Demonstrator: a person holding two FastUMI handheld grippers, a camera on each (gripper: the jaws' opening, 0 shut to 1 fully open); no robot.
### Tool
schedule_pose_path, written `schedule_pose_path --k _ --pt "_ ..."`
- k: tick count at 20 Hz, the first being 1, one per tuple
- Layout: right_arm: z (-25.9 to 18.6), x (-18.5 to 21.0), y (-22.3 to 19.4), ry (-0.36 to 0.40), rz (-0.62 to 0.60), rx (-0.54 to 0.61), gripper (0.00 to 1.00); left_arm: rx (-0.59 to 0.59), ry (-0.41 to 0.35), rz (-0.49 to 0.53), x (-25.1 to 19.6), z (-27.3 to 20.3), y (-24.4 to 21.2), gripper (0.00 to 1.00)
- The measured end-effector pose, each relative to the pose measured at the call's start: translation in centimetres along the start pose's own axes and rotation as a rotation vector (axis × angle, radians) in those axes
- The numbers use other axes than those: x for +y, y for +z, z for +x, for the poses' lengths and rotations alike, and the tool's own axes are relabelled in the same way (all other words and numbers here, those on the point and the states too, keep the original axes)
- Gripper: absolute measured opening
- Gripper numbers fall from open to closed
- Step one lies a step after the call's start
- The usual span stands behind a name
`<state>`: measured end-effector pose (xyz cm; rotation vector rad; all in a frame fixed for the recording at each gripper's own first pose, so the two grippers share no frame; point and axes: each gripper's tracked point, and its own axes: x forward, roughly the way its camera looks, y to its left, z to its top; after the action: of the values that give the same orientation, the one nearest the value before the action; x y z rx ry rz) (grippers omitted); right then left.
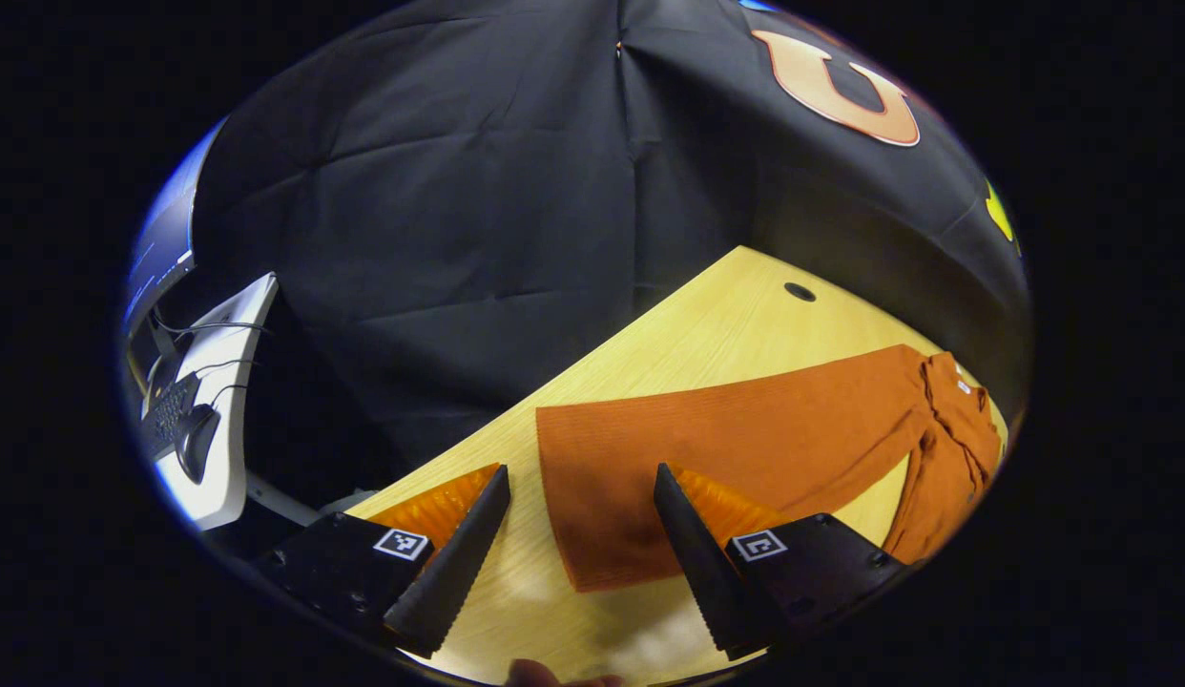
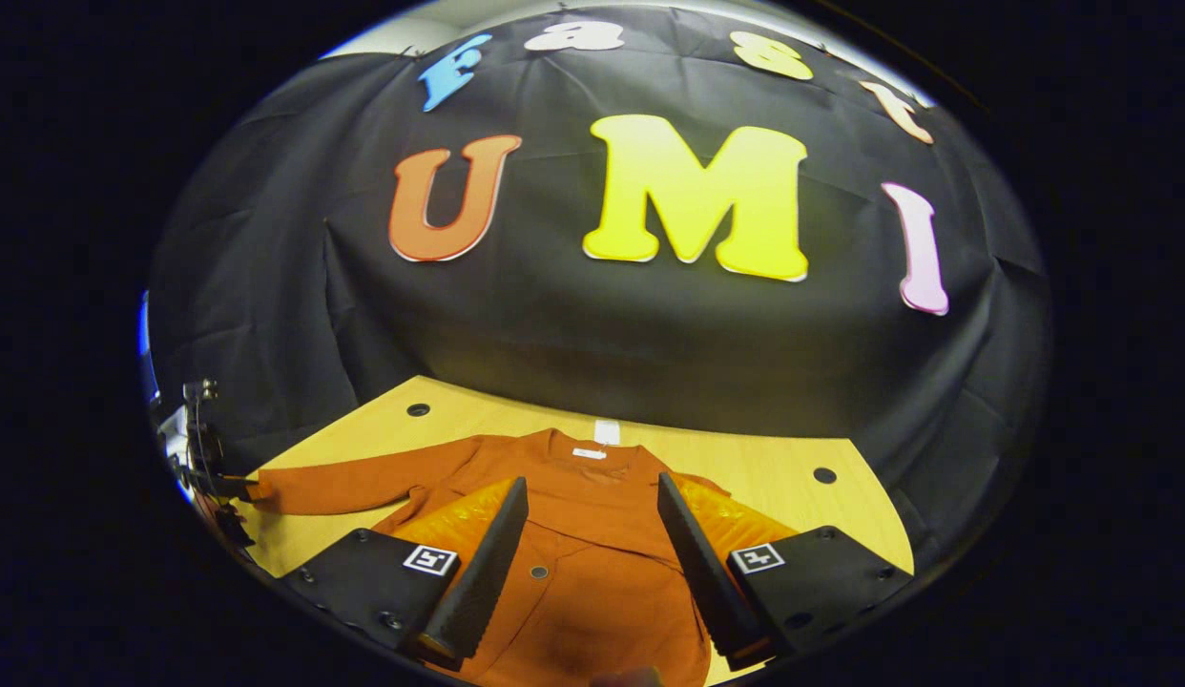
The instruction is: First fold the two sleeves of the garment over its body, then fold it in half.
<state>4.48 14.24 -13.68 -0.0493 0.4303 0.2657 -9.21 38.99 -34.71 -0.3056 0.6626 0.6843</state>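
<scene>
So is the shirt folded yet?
Not yet. The shirt lies flat on the table, one sleeve stretched straight out. The left gripper hangs open at that sleeve's cuff, gripping nothing. Both sleeve folds and the half fold remain.

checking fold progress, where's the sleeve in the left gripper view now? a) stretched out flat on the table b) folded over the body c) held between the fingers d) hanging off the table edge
a: the sleeve lies stretched out flat on the table, away from the body, and the left gripper hovers open over its cuff end, gripping nothing.
</scene>
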Motion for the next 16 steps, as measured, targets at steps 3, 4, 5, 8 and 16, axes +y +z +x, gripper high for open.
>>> schedule_pose_path --k 3,4,5,8,16 --pt "-1.0 -1.3 -1.0 -0.029 0.018 0.018 0.88 0.004 0.012 0.014 -0.2 0.5 -0.2 0.99" --pt "-1.4 -1.3 -1.2 -0.027 0.015 0.023 0.88 0.002 0.017 0.015 -0.3 0.4 -0.4 1.0" --pt "-1.7 -1.1 -1.3 -0.02 0.01 0.025 0.88 0.003 0.02 0.018 -0.3 0.5 -0.4 1.0" --pt "-2.2 -0.8 -1.2 -0.006 0.006 0.026 0.88 -0.006 0.04 -0.01 0.1 0.5 -0.6 1.0" --pt "-3.7 -1.7 -1.4 -0.01 0.02 0.027 0.88 -0.053 0.074 -0.113 1.1 0.3 -0.2 0.33"
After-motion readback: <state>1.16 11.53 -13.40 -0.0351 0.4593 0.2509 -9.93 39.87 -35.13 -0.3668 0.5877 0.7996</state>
